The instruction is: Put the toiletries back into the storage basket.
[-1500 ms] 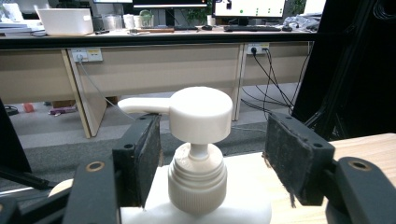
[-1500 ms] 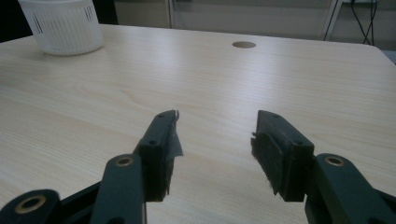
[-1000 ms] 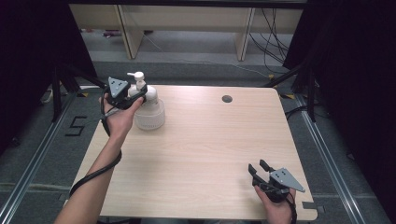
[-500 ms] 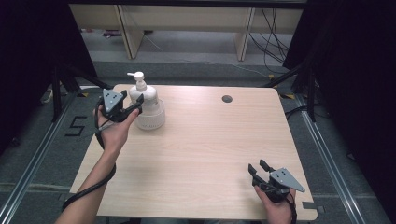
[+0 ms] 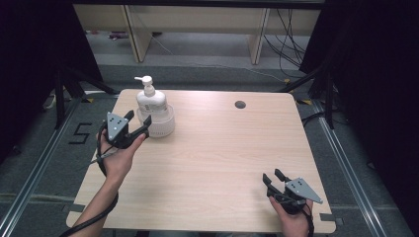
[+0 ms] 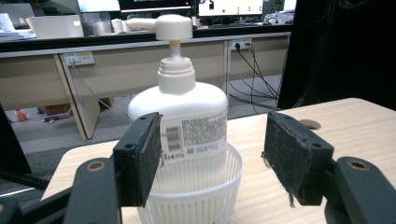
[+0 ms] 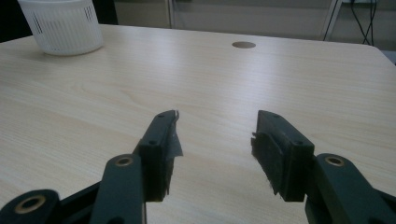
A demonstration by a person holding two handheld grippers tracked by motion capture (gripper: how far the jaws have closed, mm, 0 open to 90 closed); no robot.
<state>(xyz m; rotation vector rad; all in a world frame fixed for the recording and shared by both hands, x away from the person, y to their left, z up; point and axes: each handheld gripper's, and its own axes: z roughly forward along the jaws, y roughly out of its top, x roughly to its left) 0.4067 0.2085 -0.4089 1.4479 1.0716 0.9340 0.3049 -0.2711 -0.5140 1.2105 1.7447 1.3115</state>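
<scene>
At the far left of a wooden table (image 5: pixel 212 148), a white pump bottle (image 5: pixel 149 101) stands upright in a white slatted basket (image 5: pixel 161 126), its long axis vertical and its spout pointing left in the high view. The left gripper (image 5: pixel 136 126), held in a person's left hand (image 5: pixel 118 155), sits just to the near left of the basket with its jaws spread wide and nothing between them; from the left gripper view the bottle (image 6: pixel 180 109) and basket (image 6: pixel 196 196) stand just beyond the open jaws, apart from both pads. At the near right corner, the right gripper (image 5: pixel 272 178) rests low over the table in the right hand (image 5: pixel 291 219), jaws likewise parted and empty. A round hole (image 5: pixel 240 104) marks the tabletop's far side.
</scene>
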